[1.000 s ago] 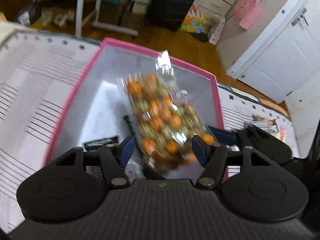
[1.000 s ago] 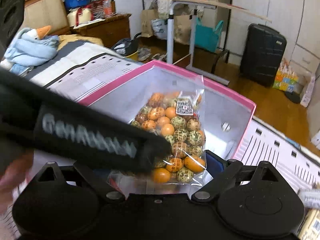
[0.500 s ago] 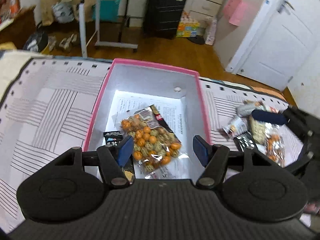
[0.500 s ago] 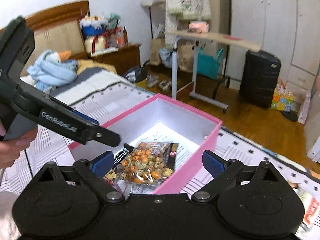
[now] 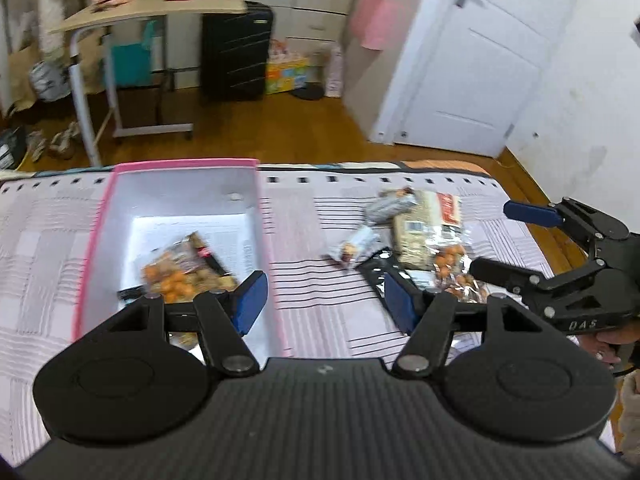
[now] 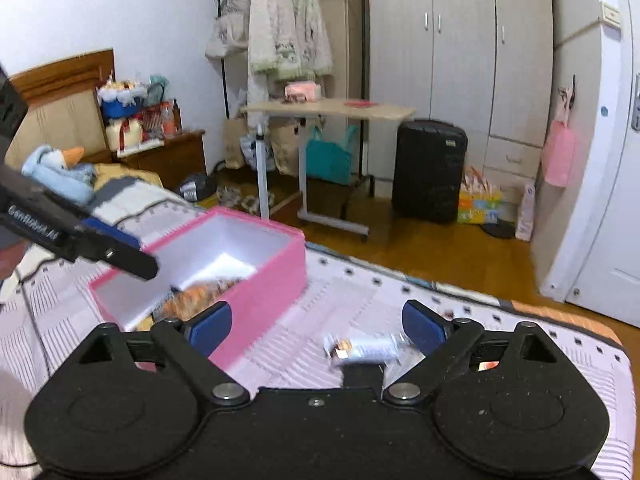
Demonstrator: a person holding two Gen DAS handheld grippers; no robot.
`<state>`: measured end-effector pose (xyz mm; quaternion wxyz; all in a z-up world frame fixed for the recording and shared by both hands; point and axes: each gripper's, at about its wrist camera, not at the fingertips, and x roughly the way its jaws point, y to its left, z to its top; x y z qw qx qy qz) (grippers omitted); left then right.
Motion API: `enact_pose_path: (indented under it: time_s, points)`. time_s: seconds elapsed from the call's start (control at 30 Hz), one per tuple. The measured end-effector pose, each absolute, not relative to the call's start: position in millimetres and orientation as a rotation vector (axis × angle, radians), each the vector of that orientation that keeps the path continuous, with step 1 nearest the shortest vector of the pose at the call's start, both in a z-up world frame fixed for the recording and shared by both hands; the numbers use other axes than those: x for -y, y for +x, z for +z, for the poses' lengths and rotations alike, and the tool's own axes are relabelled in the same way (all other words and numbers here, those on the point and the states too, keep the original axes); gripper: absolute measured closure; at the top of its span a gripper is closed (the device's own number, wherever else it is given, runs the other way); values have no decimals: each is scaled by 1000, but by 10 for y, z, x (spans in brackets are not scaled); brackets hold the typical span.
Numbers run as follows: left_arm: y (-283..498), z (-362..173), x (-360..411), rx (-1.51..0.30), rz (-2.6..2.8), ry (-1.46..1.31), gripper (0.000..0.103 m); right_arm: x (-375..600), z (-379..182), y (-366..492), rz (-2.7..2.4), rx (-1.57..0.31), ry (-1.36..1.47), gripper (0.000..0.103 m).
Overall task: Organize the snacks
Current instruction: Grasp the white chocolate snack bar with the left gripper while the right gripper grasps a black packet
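A pink box (image 5: 264, 216) with white inside sits on the striped bed cover; a clear bag of orange and green balls (image 5: 180, 274) lies in it. My left gripper (image 5: 324, 300) is open and empty, above the box's right wall. To its right lies a pile of snack packets (image 5: 424, 232), with a small wrapped bar (image 5: 352, 248) and another bag of orange balls (image 5: 452, 268). My right gripper (image 6: 318, 328) is open and empty, above a silver wrapped snack (image 6: 368, 350). The box shows at left in the right wrist view (image 6: 264, 276). The right gripper also shows in the left wrist view (image 5: 560, 248).
The bed's far edge (image 5: 360, 166) drops to a wooden floor. Beyond stand a rolling side table (image 5: 148, 12), a black suitcase (image 5: 236, 56) and a white door (image 5: 472, 64). A blue plush toy (image 6: 60, 172) lies at the bed head.
Both grippers let go of the bag of balls, which now lies in the box. Both have pulled back and swung right, toward the snack pile on the bed.
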<state>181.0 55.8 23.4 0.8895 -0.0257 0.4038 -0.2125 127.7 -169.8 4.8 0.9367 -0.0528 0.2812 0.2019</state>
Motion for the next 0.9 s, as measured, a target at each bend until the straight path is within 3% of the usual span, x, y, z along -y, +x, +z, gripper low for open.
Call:
enact_pose_path:
  time_s: [0.27,0.53,0.9]
  points:
    - [2121,-189,87,-907,-454,-10,42,1851,-306,1247,432,-702,-156,19]
    - [2648,-762,549,-957,-408,16,42,1966,-1084,1467,434,-727,-112,38]
    - [3120,-1311,1039,-939,-232,119,44,1686,-1616,1812,391,-726,-274,40]
